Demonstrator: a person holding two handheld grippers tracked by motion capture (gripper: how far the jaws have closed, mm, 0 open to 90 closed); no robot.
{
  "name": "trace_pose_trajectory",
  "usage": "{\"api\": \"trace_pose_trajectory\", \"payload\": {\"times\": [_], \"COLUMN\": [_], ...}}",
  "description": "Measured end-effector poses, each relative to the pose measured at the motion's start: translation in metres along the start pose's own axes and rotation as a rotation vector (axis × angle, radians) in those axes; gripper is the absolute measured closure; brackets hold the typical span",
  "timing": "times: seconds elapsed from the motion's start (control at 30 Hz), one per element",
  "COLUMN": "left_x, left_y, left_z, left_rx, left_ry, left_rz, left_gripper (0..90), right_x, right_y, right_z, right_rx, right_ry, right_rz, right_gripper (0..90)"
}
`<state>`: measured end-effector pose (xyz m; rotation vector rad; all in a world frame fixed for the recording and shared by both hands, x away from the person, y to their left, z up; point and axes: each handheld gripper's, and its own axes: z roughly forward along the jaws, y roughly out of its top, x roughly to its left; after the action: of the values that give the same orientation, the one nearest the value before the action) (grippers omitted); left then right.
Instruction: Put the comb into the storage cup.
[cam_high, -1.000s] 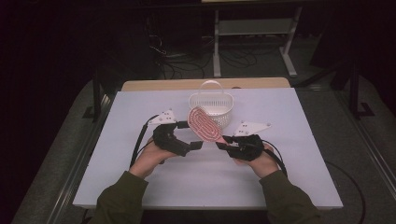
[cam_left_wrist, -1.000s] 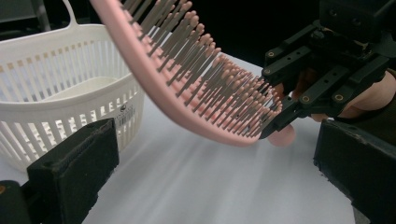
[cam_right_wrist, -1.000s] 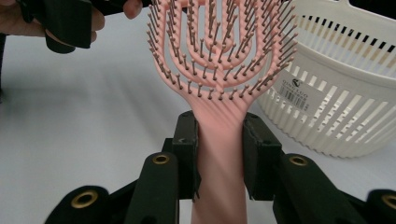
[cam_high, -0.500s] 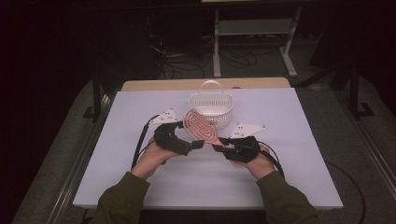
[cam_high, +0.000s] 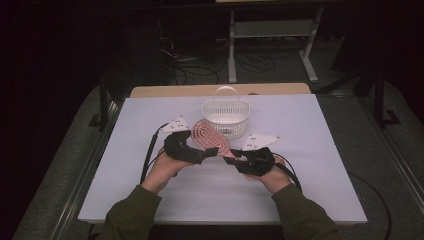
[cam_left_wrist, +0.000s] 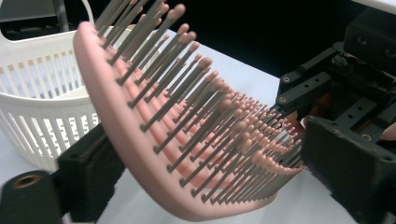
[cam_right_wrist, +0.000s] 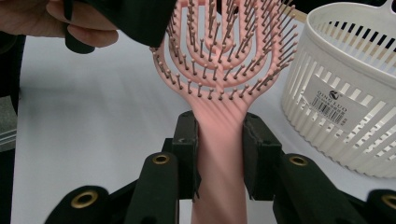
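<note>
A pink vented hairbrush (cam_high: 210, 141) is held above the white bench (cam_high: 310, 165), just in front of the white slatted basket (cam_high: 226, 118), its head tilted up toward the basket and its bristles facing the person's left. The right gripper (cam_right_wrist: 219, 154) is clamped on the brush's handle, one black jaw pressed against each side of it, with the basket just beyond on the far right of the right gripper view. The left gripper (cam_left_wrist: 205, 163) stands around the brush head: its jaws have just been closing, one jaw behind the pink back edge and the other at the bristle tips, but whether the pads press on the head yet I cannot tell. In the high view both hands meet in front of the basket, near the middle of the bench.
</note>
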<state>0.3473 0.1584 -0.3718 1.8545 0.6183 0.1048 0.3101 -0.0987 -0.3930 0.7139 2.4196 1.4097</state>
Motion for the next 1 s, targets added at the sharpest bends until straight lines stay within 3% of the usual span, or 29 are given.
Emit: {"api": "trace_pose_trajectory", "payload": {"times": [0.3, 0.5, 1.0], "left_x": [0.0021, 0.0048, 0.009], "left_y": [0.0008, 0.0017, 0.0021], "left_z": [-0.0042, -0.0077, -0.0103], "left_rx": [-0.012, -0.029, -0.021], "left_ry": [-0.002, -0.01, -0.021], "left_rz": [-0.028, -0.069, -0.137], "left_gripper": [21.0, 29.5, 43.3], "right_x": [0.0014, 0.0029, 0.0056], "right_y": [-0.0006, -0.0015, -0.0029], "right_z": [0.0017, 0.0039, 0.007], "right_rx": [0.003, 0.014, 0.017], "right_ry": [-0.004, -0.01, -0.03], "right_rz": [-0.01, -0.025, -0.037], "right_gripper": [68.5, 68.5, 68.5]}}
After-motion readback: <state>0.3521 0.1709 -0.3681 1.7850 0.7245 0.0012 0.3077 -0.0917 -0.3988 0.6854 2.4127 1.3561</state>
